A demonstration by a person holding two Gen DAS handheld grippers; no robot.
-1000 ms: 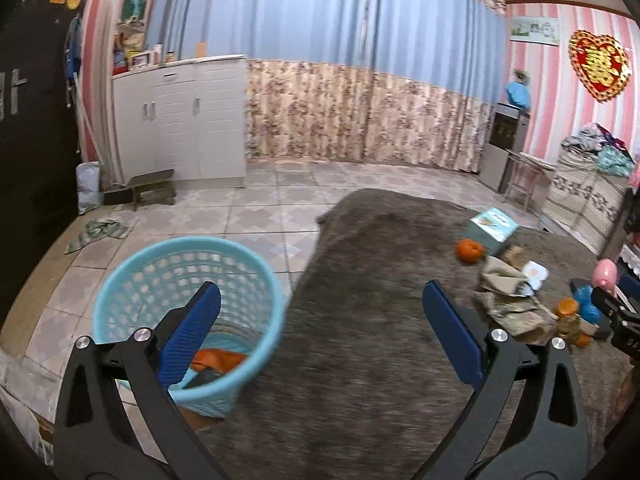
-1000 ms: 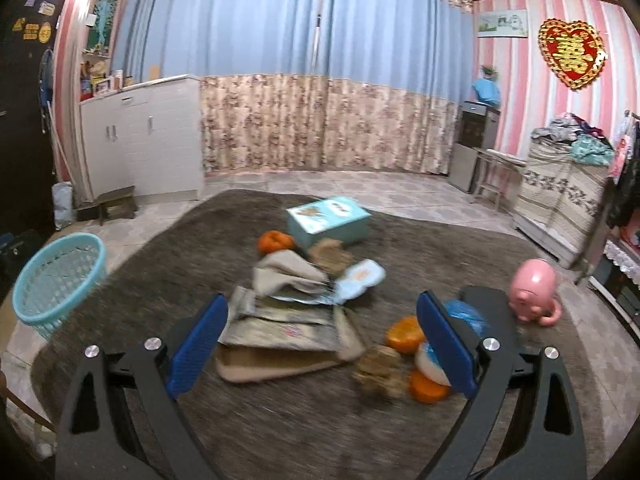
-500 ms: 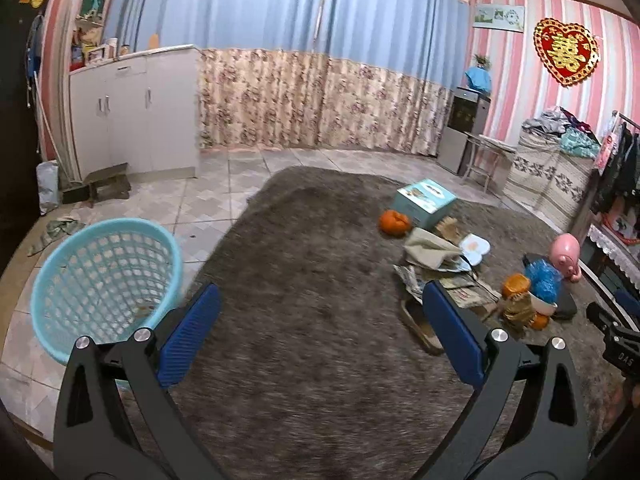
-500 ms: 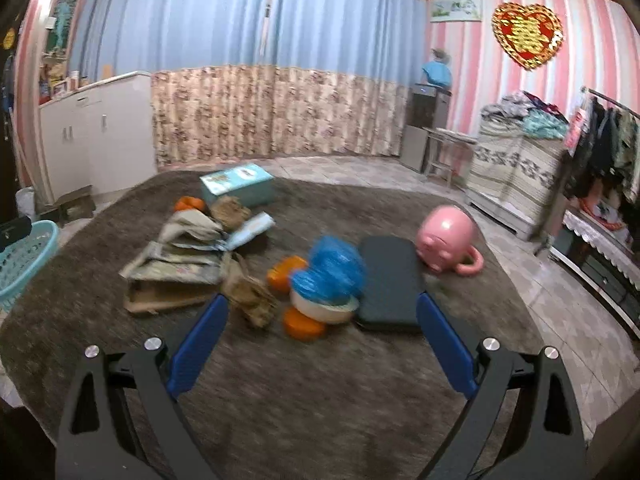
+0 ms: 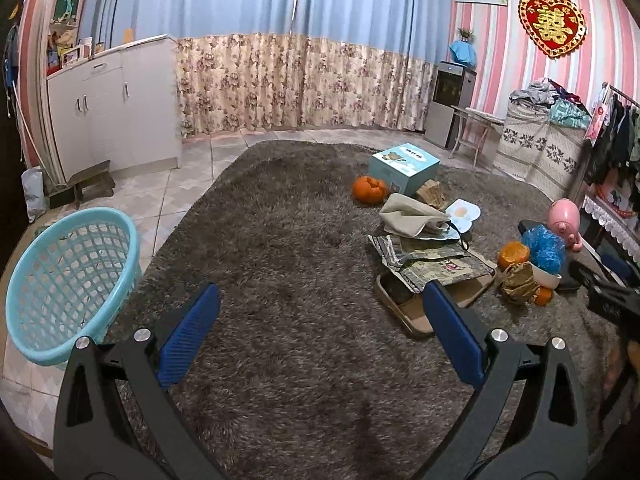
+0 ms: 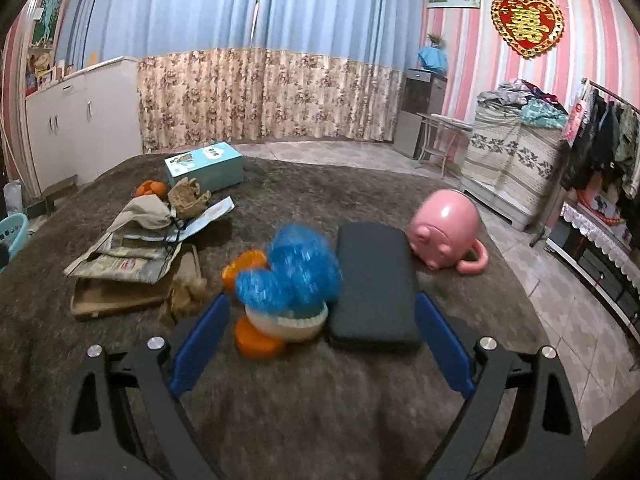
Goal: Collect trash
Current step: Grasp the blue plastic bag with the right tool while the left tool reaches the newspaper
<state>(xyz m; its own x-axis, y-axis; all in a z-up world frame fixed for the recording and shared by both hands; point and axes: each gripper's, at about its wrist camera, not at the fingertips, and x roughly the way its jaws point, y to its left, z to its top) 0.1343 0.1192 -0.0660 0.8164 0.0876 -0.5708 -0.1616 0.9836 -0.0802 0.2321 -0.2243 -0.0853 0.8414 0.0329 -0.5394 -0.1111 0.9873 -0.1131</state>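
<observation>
approach step. right gripper (image 6: 322, 328) closing slightly from wide, nothing pinched, aimed at blue plastic bag (image 6: 294, 270) in white bowl (image 6: 286, 320), touching black pad (image 6: 374, 284). left gripper (image 5: 320, 320) wide open, empty, over bare rug (image 5: 288, 240). laundry basket (image 5: 68, 276) at rug's left edge, path clear. next: descend, pinch bag only.

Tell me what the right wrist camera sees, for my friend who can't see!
The right gripper, jaws closing on nothing yet, points at a white bowl stuffed with a blue bag, with orange peels beside it on a brown rug.
</observation>
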